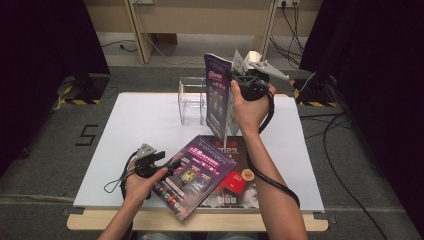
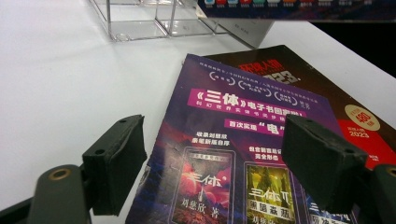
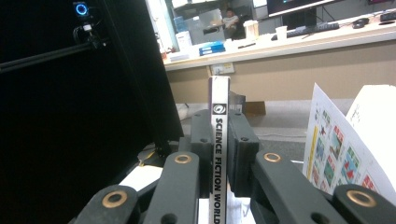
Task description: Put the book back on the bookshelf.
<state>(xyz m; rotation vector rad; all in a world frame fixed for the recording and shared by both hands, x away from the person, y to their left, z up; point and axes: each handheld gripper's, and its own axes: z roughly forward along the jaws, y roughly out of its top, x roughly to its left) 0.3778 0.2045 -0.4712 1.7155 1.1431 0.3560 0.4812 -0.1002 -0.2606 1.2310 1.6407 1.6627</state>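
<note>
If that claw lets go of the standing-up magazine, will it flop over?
Probably. The magazine is thin and stands on edge, held only at its spine by the right gripper, so it would likely tip. Its loose pages already fan outward, so it seems floppy, not stiff.

Grey carpet floor (image 1: 45, 150) surrounds the white surface (image 1: 130, 130). Black curtains (image 1: 40, 35) hang at ten and two o'clock; a wooden desk frame (image 1: 200, 20) stands at twelve, cables (image 1: 345, 185) trailing at three.
</note>
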